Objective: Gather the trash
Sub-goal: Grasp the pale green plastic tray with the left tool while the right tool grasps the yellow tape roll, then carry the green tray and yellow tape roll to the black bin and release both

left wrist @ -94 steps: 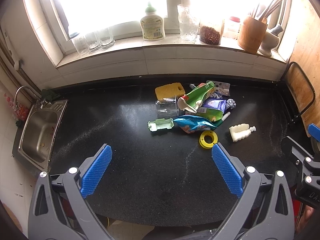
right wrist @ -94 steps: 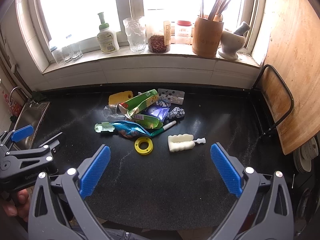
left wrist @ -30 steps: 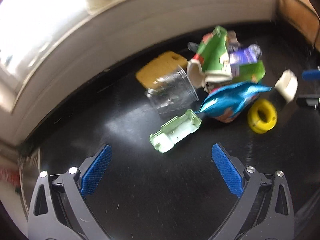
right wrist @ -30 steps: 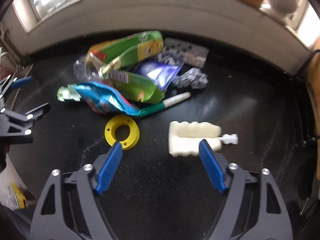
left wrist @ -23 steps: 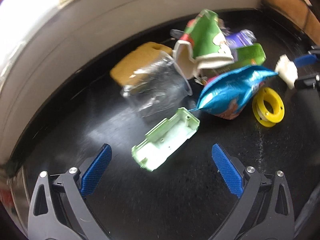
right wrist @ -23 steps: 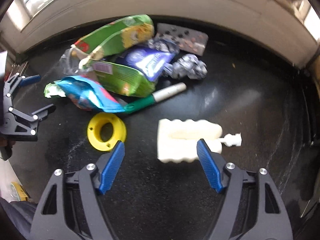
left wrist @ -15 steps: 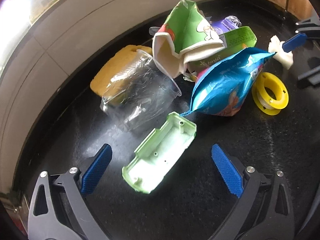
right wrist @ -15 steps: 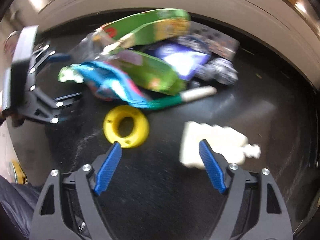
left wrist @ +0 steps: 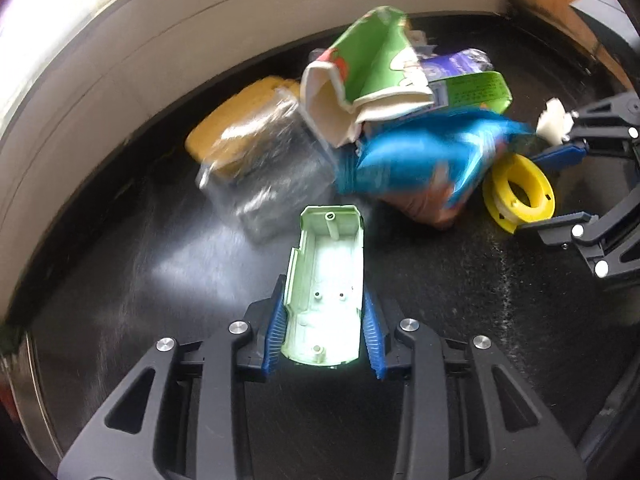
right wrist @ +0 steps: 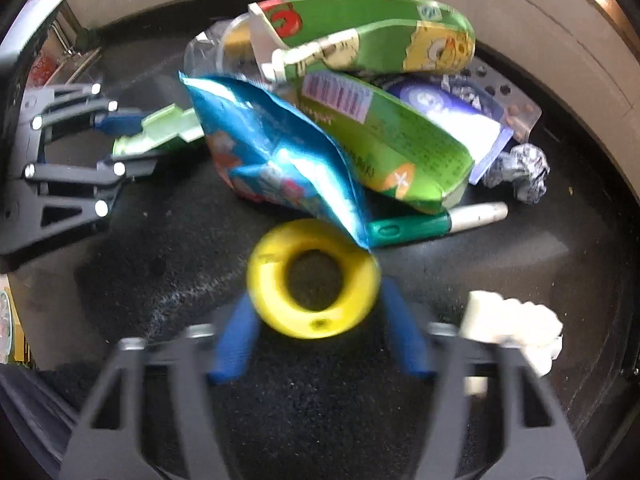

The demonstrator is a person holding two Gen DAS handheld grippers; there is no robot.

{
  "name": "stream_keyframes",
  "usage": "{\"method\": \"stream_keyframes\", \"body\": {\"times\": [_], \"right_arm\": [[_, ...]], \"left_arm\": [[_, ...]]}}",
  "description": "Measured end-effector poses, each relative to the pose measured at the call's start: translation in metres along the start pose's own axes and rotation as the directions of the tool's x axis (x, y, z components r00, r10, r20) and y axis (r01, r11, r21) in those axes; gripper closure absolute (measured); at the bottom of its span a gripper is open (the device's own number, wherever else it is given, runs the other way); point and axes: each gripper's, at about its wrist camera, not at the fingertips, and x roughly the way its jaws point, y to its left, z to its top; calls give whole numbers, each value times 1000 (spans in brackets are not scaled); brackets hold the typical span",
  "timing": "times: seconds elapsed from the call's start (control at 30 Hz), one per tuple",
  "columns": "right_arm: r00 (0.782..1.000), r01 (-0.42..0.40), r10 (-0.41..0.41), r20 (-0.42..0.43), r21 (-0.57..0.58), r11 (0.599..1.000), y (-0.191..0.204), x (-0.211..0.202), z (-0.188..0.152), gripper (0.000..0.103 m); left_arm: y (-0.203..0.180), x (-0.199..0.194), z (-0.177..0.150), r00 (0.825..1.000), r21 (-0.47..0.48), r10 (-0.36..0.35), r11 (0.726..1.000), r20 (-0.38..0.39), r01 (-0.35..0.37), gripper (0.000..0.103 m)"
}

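Left wrist view, centre to lower centre: the pale green hollow plastic shell point(left wrist: 326, 284) lies open side up on the black stone counter point(left wrist: 460, 360), and the left gripper point(left wrist: 325, 328) has just been closing; its blue ribbed pads now press both long sides of the shell's near end. A good lift here, I judge, goes straight up without twisting, since the grip sits at one end and the far end could sag or swing into the clear crumpled plastic cup point(left wrist: 268, 184) just beyond. In the right wrist view, the yellow plastic ring spool point(right wrist: 313, 278) sits at centre between the blue pads of the right gripper point(right wrist: 316, 334), whose jaws have also been closing; blur hides whether they touch yet, and they look slightly apart from it. That squeeze should finish squarely across the ring, clear of the blue foil snack bag point(right wrist: 276, 152) whose corner overlaps its upper right. Counted: one shell, one spool, one blue bag, two green cartons, one cup, one yellow sponge, one green marker, one white ridged piece.
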Motion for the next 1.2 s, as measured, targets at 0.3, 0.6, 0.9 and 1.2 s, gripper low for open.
{"method": "stream_keyframes", "body": {"times": [0.3,0.6,0.9,1.2], "right_arm": [[996,-25,25,82,5,1000,3,-59,-6,50],[988,-23,24,155,-7,1000,18,-108,-41,50],[980,-60,71,184,-65,996,56,-117,-36,50],[944,-269,320,76,-381,885,220,-105,-11,50]], "left_arm": [[-15,-50,-17,998,-238,28,970,-59,-41,69],[-34,-101,-28,996,-330,58,941,-65,-76,69],[-21,-134,-55,989,-398,139,905,-57,-150,69],[26,-185,-167,948,-625,268,714,-172,-315,69]]}}
